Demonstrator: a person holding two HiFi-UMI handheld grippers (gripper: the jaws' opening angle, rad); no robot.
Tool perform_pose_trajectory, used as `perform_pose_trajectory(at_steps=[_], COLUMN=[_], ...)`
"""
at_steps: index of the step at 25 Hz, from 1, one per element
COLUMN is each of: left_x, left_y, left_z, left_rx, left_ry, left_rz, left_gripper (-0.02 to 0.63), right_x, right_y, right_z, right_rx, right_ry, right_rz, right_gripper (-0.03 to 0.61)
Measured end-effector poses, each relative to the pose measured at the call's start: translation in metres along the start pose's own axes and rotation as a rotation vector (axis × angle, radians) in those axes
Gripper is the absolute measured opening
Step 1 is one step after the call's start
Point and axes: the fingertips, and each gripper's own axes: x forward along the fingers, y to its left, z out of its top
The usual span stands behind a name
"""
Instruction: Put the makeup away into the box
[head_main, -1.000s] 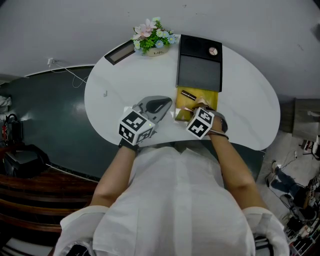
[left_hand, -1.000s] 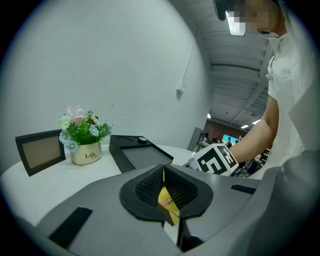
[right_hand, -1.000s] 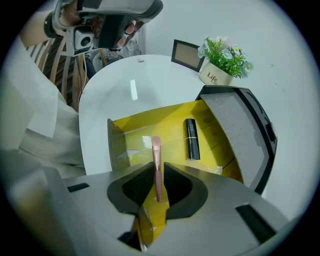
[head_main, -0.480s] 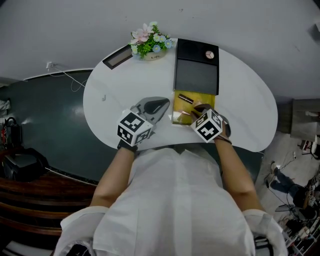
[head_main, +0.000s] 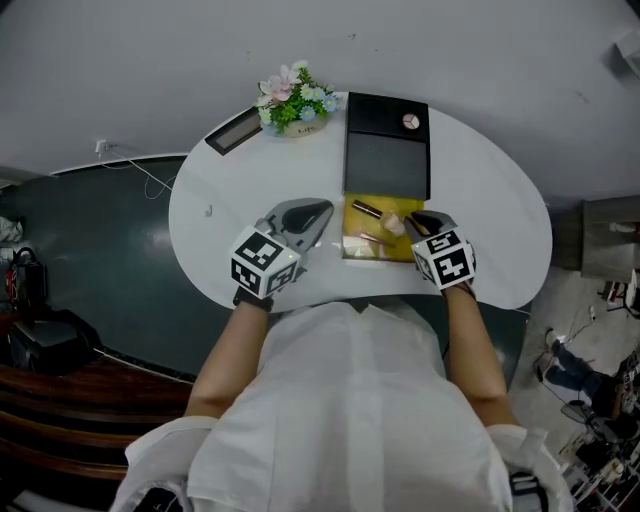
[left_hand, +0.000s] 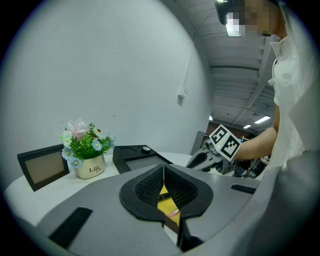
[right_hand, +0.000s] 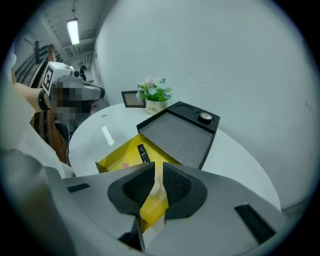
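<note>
Jaws of the right gripper (right_hand: 158, 172) are pinching a pale beige piece of makeup (right_hand: 156, 192) over the open yellow box (right_hand: 117, 161), where a dark tube (right_hand: 143, 153) is lying. The left gripper (left_hand: 163, 172) is pointing at the box from its left side, above the white table (head_main: 480, 225), its jaws pressed together on nothing.

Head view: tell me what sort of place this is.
Probably a staged corner of an indoor workroom or lab. A white rounded table stands against a plain wall, dressed with a flower pot and a picture frame, while equipment clutters the floor at the right edge.
</note>
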Motion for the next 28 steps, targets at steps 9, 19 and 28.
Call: perform_pose_trajectory(at_steps=[9,19,28], left_x=[-0.01,-0.031,-0.039], left_y=[0.005,0.014,0.004], left_z=[0.019,0.044,0.051], left_rx=[0.025,0.053,0.065], left_ry=[-0.025,-0.082,-0.112], left_rz=[0.04,0.113,0.142], left_gripper=[0.02,0.02,0.02], right_x=[-0.048,-0.097,-0.135], right_y=[-0.034,-0.05,-0.068], right_z=[0.008,0.017,0.036], right_rx=[0.232,0.366,0.401], right_ry=[-0.246,-0.497,-0.69], right_rz=[-0.086,-0.096,-0.086], right_gripper=[0.044,0.028,0.011])
